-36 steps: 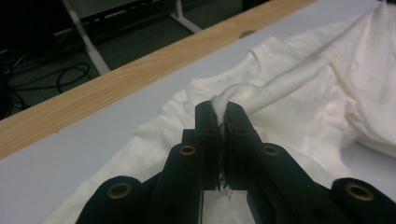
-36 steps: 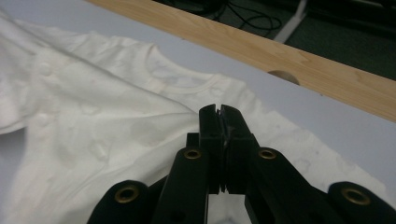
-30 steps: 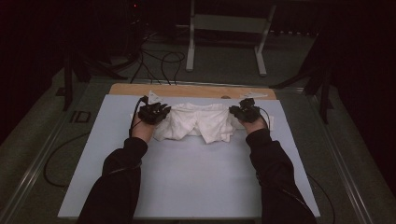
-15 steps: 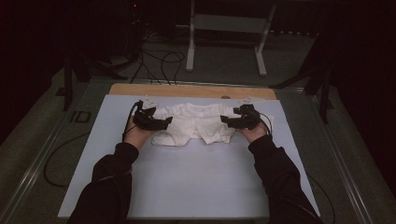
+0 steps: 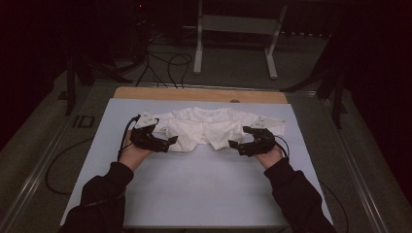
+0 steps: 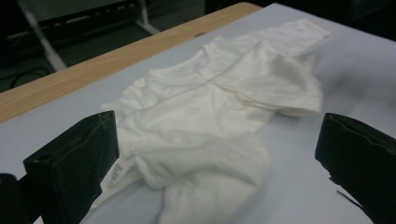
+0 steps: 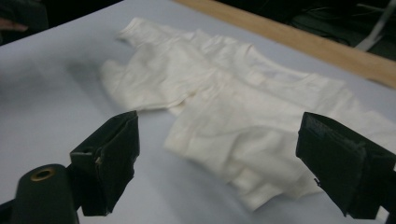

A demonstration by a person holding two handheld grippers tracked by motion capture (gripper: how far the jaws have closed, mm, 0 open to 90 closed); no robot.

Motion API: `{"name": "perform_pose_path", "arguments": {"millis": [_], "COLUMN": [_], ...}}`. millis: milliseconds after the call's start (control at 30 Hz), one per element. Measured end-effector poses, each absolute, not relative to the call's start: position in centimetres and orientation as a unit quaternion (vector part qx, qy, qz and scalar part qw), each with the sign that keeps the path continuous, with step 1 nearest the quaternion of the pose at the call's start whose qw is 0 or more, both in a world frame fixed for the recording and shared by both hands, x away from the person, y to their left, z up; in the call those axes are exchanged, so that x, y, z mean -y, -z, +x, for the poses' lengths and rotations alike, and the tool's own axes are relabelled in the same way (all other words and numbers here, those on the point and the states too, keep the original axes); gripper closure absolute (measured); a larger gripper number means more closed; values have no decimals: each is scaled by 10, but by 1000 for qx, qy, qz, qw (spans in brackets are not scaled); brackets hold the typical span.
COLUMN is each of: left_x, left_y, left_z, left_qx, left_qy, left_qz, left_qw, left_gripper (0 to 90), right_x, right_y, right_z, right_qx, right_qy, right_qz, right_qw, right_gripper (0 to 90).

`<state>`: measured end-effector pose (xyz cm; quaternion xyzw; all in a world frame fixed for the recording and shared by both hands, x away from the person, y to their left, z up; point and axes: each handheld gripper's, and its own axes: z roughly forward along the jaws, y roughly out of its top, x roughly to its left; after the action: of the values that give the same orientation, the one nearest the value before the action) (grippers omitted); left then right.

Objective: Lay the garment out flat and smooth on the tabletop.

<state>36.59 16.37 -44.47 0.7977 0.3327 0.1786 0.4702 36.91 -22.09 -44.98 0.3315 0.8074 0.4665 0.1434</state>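
On pale blue table top (image 5: pixel 194 189), toward far edge by wooden strip (image 5: pixel 199 93): lying crumpled, white garment (image 5: pixel 209 127), sleeves spread L and R, lower part bunched and folded toward near side. In left gripper view, same garment (image 6: pixel 210 126) sprawling ahead of jaws, one sleeve reaching toward far corner of blue surface (image 6: pixel 355 79), wooden edge (image 6: pixel 93 65) running behind. In right gripper view, garment (image 7: pixel 243 107) lying across blue surface (image 7: pixel 56 93), hem-side folds nearest jaws, wood strip (image 7: pixel 327 51) at top R.

Hovering just beside garment's L end, left gripper (image 5: pixel 167 143), held in a hand (image 5: pixel 132 151) w/ dark sleeve (image 5: pixel 99 199); jaws standing wide, having just been opening, nothing pinched btwn them, pads clear of cloth. In its own view, left gripper (image 6: pixel 217 158) framing fabric w/o pressing it.

Hovering just beside garment's R end, right gripper (image 5: pixel 238 145), hand (image 5: pixel 269 156) coming in from near side, cable (image 5: pixel 284 145) looping off its back; jaws likewise spread wide, having just been opening, no cloth gripped. In its own view, right gripper (image 7: pixel 217 154) showing both black pads apart, garment edge lying on table btwn and beyond them.

Resting free on table, garment; both tools pointing inward at it from opposite ends. Beyond table, on dark floor: standing metal frame (image 5: pixel 235 34), trailing cables (image 5: pixel 165 60).
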Motion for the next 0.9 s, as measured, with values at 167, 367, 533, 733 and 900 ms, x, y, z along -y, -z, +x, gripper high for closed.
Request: {"name": "perform_pose_path", "arguments": {"millis": [167,367,533,733,900], "left_x": [-166,-167,-160,-153,-146], "left_y": [446,467,491,511,517], "left_z": [347,333,336,349,361], "left_qx": [-320,-305,-293,-276,-269], "left_qy": [-171,-151,-156,-190,-215], "left_qz": [797,810,841,868,872], "left_qw": [482,478,426,368,348], "left_gripper": [2,62,193,382,570], "right_x": [215,215,220,227,230], "right_y": [454,458,467,470,469], "right_z": [349,324,307,299,300], "right_qx": [-814,-812,-817,-817,-815], "right_qy": [-471,-483,-477,-475,-476], "right_qz": [312,304,305,307,309], "right_qw": [135,124,107,109,116], "right_gripper": [132,121,121,121,123]}}
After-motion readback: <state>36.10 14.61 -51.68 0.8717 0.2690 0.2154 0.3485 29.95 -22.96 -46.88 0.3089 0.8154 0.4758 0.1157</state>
